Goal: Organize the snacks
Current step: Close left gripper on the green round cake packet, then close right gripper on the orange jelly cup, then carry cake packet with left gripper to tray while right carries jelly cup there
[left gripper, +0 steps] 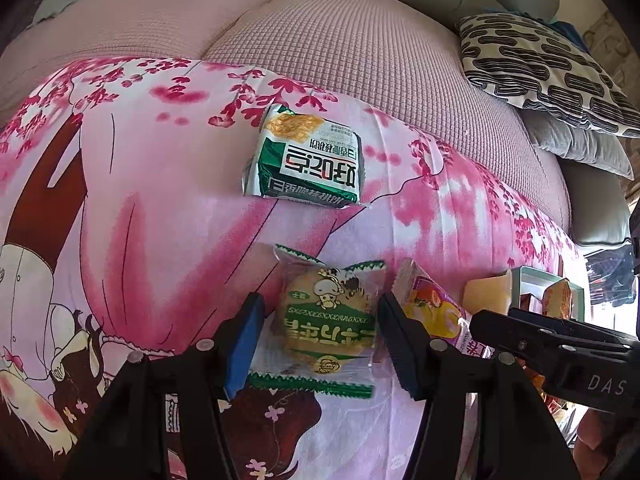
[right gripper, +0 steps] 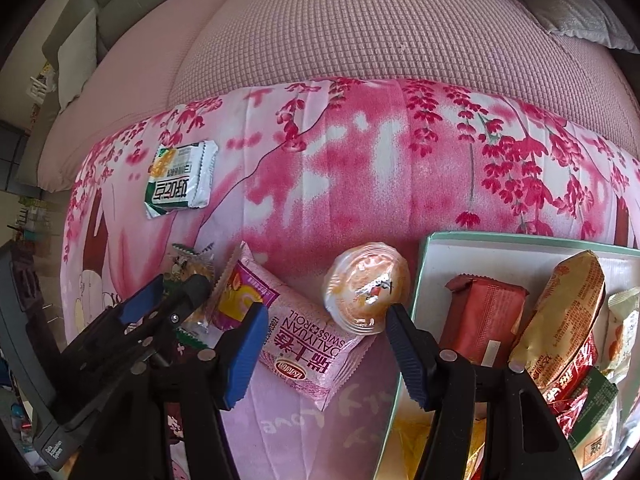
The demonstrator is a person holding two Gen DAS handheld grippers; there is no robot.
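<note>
**Cake bracketed by left gripper**

Blanket is spread under loose snacks; box is seen far right. Cake is centred between left gripper pads, half-closed, contact unclear. Right gripper is held half-open, empty, above roll.

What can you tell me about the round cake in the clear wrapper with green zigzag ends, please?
The round cake is golden-brown, sealed in a clear plastic wrapper with green zigzag-cut ends, a cartoon figure and a green band of yellow lettering. It lies flat on the pink floral blanket, between the fingers of the left gripper, whose jaws stand either side; contact with the pads is unclear. The pink Swiss roll packet lies just beside it.
</note>
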